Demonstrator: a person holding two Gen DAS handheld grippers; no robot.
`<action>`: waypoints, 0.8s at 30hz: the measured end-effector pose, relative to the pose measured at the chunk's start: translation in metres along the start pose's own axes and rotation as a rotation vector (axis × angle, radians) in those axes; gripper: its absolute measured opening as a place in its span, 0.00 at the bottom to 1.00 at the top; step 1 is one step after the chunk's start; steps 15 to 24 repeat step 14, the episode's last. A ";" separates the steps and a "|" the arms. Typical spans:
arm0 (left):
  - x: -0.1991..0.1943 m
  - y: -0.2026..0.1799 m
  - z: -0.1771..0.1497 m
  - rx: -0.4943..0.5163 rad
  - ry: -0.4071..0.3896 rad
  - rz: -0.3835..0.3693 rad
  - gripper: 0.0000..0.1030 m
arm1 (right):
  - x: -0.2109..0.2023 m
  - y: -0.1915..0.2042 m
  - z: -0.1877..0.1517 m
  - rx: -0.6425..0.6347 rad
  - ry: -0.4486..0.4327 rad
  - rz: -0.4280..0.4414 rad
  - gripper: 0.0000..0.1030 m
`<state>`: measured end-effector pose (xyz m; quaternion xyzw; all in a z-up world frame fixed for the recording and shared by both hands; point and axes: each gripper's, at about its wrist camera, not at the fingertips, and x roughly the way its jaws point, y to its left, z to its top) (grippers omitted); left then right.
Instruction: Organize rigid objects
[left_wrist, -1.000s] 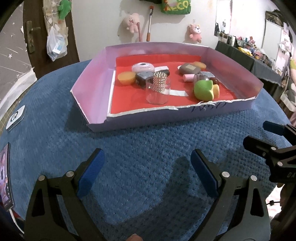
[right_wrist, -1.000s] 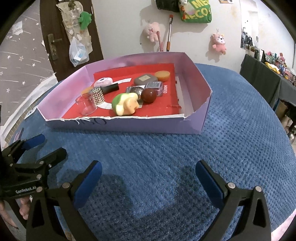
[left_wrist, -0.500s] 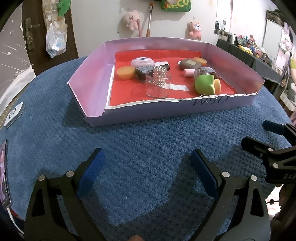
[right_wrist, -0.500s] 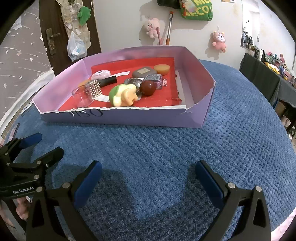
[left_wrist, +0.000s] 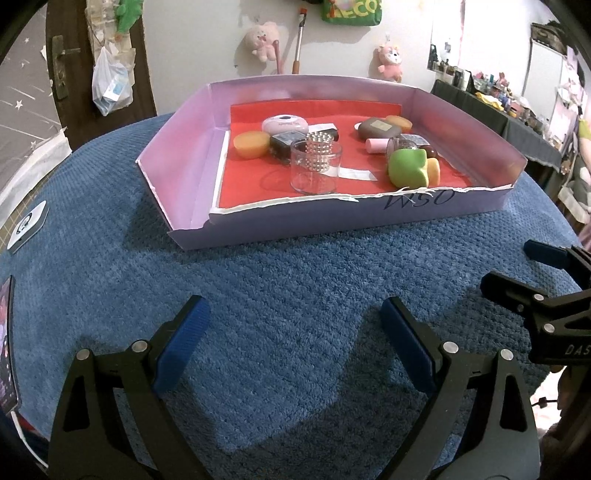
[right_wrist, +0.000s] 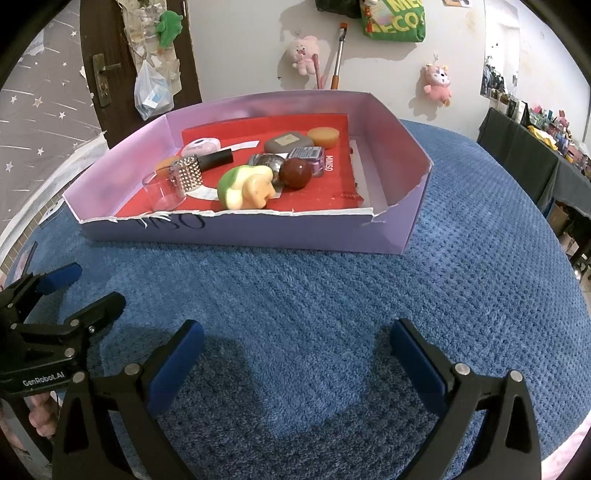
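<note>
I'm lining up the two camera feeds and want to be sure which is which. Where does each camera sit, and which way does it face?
Left wrist: on the left gripper, low over the blue cloth, facing the purple tray; the right gripper shows at right.
Right wrist: on the right gripper, facing the tray's near right corner; the left gripper shows at left.
Shared: tray, clear jar, green toy, both open grippers.

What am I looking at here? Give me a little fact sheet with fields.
surface: blue textured cloth
container: shallow purple box with red lining
inside box: clear jar, studded silver cylinder, green and yellow toy, brown ball, grey case, other small items
left gripper: open, empty, above cloth
right gripper: open, empty, above cloth
</note>
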<state>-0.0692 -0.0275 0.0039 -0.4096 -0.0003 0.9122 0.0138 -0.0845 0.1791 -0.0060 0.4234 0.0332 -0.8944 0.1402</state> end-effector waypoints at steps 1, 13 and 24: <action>0.000 0.000 0.000 0.000 0.000 0.000 0.92 | 0.000 0.000 0.000 0.000 0.000 0.001 1.00; 0.000 0.000 0.000 -0.001 0.001 0.001 0.93 | 0.001 0.000 0.000 -0.001 0.000 0.000 1.00; 0.000 0.000 0.000 -0.001 0.001 0.000 0.93 | 0.001 0.000 0.000 -0.002 0.000 -0.001 1.00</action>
